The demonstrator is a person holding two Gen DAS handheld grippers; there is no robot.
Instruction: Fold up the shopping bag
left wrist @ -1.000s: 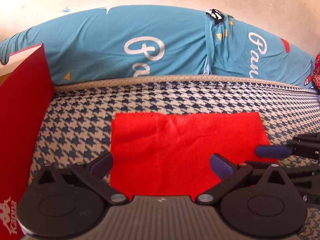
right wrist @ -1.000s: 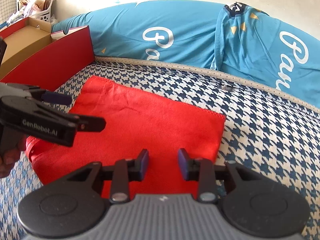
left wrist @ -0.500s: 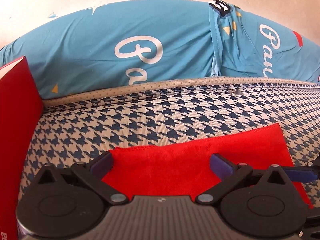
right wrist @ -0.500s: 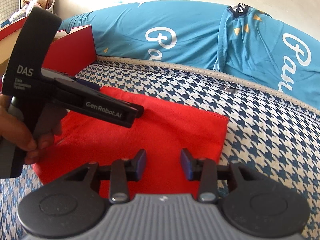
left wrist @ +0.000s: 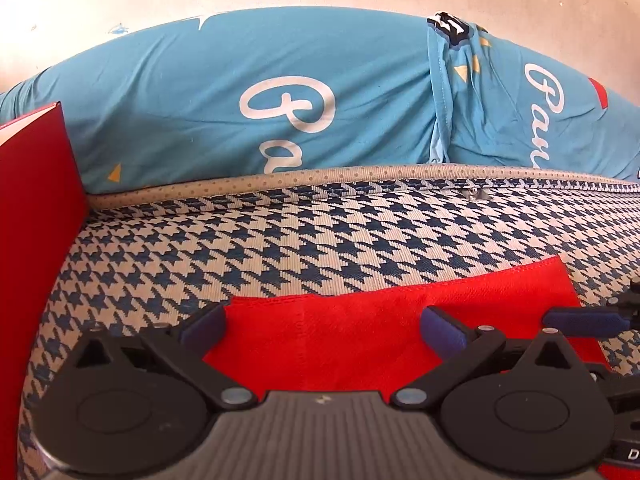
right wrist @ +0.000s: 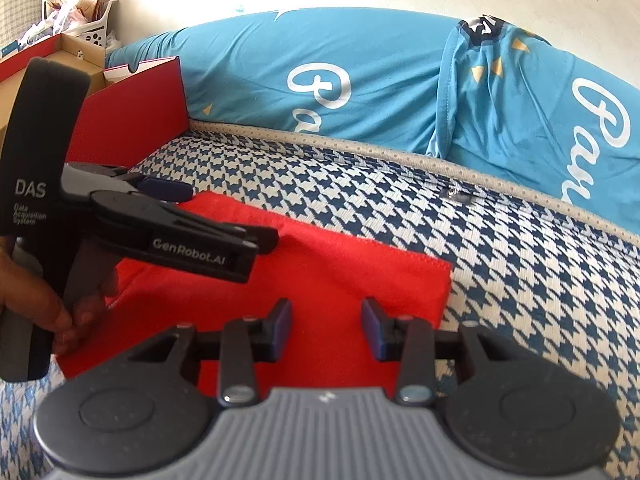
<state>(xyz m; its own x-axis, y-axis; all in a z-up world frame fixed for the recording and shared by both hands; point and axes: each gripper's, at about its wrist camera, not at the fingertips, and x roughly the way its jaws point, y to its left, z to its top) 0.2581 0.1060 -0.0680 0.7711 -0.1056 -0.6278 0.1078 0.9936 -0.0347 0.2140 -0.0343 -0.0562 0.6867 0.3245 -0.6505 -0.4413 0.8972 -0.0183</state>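
The red shopping bag (left wrist: pixel 360 344) lies flat and folded on the houndstooth bed cover; it also shows in the right wrist view (right wrist: pixel 320 280). My left gripper (left wrist: pixel 320 326) is open wide and empty, held just above the bag's near part. In the right wrist view the left gripper (right wrist: pixel 224 216) hovers over the bag's left side, held by a hand. My right gripper (right wrist: pixel 326 320) is open with a narrower gap, empty, above the bag's near right part. One of its fingers (left wrist: pixel 584 322) shows at the right edge of the left wrist view.
A red shoebox (left wrist: pixel 36 240) stands at the left, open in the right wrist view (right wrist: pixel 132 120). Blue pillows (left wrist: pixel 280 100) with white lettering line the wall behind. The houndstooth cover (right wrist: pixel 520 280) spreads to the right of the bag.
My left gripper has pulled back and risen, so less of the bag shows in its view. In the right wrist view it has swung up over the bag's left side. The right gripper stays open.
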